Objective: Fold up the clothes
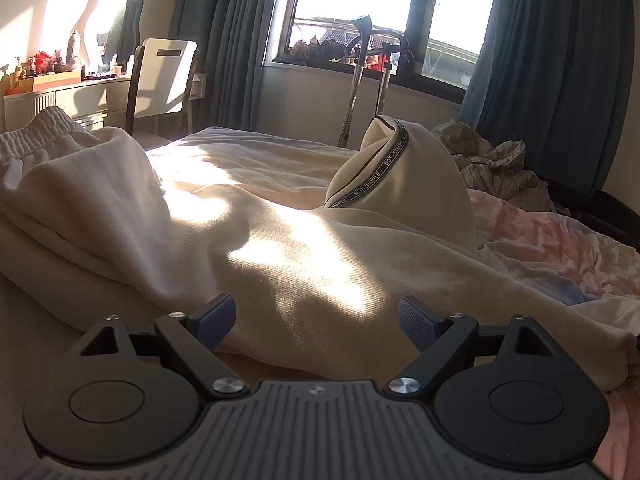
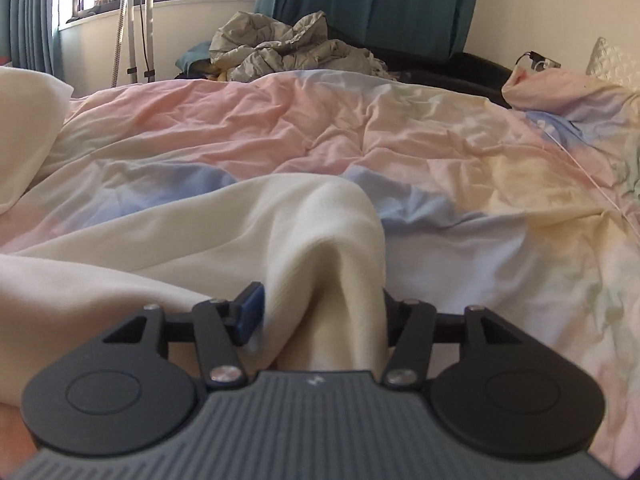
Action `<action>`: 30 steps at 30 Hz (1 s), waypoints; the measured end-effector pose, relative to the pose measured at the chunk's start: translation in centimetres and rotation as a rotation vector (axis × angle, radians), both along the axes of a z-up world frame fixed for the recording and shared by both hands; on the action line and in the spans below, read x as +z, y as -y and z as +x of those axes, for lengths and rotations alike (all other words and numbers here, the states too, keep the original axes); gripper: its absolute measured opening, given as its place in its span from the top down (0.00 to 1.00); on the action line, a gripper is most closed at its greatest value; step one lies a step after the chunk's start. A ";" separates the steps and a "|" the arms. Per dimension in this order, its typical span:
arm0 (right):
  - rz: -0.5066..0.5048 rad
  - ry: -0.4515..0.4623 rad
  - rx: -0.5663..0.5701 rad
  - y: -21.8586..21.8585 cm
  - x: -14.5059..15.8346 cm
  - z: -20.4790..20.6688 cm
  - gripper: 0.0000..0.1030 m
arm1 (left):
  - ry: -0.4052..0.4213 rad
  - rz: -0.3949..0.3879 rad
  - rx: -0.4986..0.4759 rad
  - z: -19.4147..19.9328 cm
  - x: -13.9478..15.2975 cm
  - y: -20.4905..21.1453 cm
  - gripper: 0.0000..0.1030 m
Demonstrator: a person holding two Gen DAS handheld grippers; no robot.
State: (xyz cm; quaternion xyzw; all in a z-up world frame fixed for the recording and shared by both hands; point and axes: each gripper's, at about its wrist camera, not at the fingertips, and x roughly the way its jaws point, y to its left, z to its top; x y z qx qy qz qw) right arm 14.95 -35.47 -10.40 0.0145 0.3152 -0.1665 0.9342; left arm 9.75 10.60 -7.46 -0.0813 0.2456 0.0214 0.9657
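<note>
A cream sweatshirt [image 1: 280,264] lies crumpled on the bed, its collar with a "NOT SIMPLE" tape [image 1: 380,168] standing up at the far side. My left gripper [image 1: 316,324] is open, its blue pads either side of the garment's near edge, which lies between them. In the right wrist view another fold of the cream garment [image 2: 320,248] bulges up between the fingers of my right gripper [image 2: 320,312], which stands open around it. Its right fingertip is hidden by cloth.
A pastel pink, blue and yellow duvet [image 2: 440,140] covers the bed. A heap of grey-beige clothes [image 2: 288,48] lies at the far edge. A chair [image 1: 164,80], a cluttered desk [image 1: 60,80], a garment steamer stand [image 1: 360,80] and a curtained window stand behind.
</note>
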 end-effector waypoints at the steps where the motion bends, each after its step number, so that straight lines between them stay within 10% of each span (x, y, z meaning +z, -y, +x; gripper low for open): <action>1: 0.036 0.002 -0.015 0.5 -0.2 0.0 0.36 | 0.004 0.005 0.009 -0.1 0.1 -0.2 0.12; 9: 0.384 0.134 -0.120 2.4 1.5 -4.5 0.14 | -0.003 0.013 0.130 -0.5 5.7 -7.1 0.12; 18: 0.460 0.199 -0.057 0.1 3.7 -5.0 0.14 | -0.055 0.033 0.242 6.4 13.5 -21.7 0.12; 30: 0.492 0.149 -0.026 -1.3 2.4 -2.5 0.14 | -0.405 -0.128 0.085 15.6 9.0 -26.2 0.46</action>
